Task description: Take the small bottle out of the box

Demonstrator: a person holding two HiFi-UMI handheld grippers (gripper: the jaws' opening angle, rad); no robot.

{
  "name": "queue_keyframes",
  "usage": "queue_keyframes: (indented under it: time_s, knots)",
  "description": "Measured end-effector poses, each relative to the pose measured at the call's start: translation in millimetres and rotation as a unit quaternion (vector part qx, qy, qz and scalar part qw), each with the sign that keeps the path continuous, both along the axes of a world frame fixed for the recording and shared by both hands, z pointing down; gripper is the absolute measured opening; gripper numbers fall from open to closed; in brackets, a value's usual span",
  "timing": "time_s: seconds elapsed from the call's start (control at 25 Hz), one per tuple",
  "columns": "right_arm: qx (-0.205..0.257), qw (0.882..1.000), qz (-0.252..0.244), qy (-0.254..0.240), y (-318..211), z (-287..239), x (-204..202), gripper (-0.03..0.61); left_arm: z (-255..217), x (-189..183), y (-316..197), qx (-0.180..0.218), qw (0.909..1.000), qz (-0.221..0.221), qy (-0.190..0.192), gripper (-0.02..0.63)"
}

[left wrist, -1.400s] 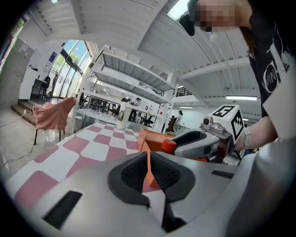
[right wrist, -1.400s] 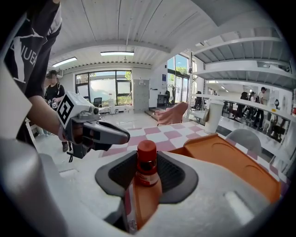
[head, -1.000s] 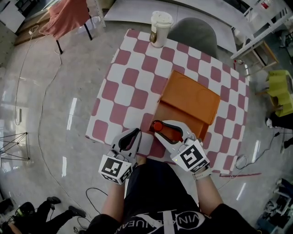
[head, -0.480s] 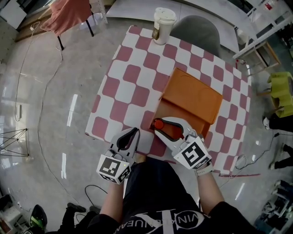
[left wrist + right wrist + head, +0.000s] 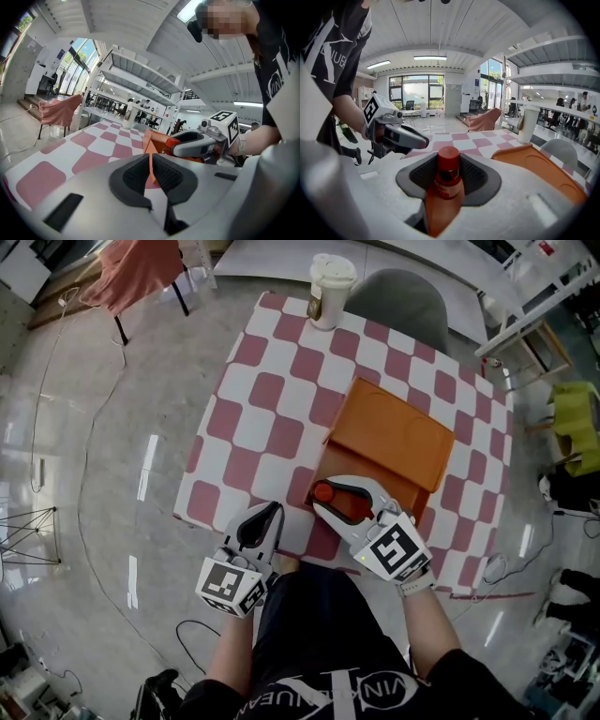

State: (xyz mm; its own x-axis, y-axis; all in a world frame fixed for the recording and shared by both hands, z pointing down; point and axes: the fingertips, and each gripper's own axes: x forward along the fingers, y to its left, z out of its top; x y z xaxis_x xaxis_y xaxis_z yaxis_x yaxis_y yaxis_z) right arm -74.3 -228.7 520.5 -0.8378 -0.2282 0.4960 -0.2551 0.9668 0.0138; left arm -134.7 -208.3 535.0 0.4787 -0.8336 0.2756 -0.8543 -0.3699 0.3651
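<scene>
Almost nothing has shifted over the last second. The right gripper (image 5: 336, 500) has crept only a touch further from the person's body, and the left gripper (image 5: 270, 517) sits where it did by the near edge of the desk (image 5: 272, 409), which is covered in a red-and-white checked cloth.

The right fingers are pinching the small bottle (image 5: 448, 185), which has a red screw cap and an amber-orange body. It lies lengthways in the grip, cap foremost. The dark ribbed pads clamp its shoulder from both sides, probably so the smooth body cannot slide out forwards. From the head view, the bottle is over the near-left corner of the flat orange box (image 5: 398, 439), with its cap poking just past the box's edge above the cloth. It looks lifted clear and not resting inside, so the taking-out seems nearly done and only setting it down remains.

The box lid is folded back away from the person, which leaves the tray open on the side the gripper works from.

The left fingers are pressed together on nothing. Parked low and just beside the box, that gripper looks idle and out of the bottle's way.

A lidded paper cup (image 5: 328, 287) stands at the desk's far edge, well apart.
</scene>
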Motion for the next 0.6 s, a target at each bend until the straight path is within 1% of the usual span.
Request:
queue_keyframes:
  time_s: [0.24, 0.6]
  knots:
    - [0.005, 1.000, 0.019, 0.006, -1.3, -3.1, 2.5, 0.124, -1.5, -4.0, 0.6, -0.001, 1.0000, -0.004, 0.000, 0.025]
    - [-0.011, 0.995, 0.087, -0.041, -13.3, -23.8, 23.0, 0.124, -9.8, -0.7, -2.1, 0.008, 1.0000, 0.002, 0.000, 0.025]
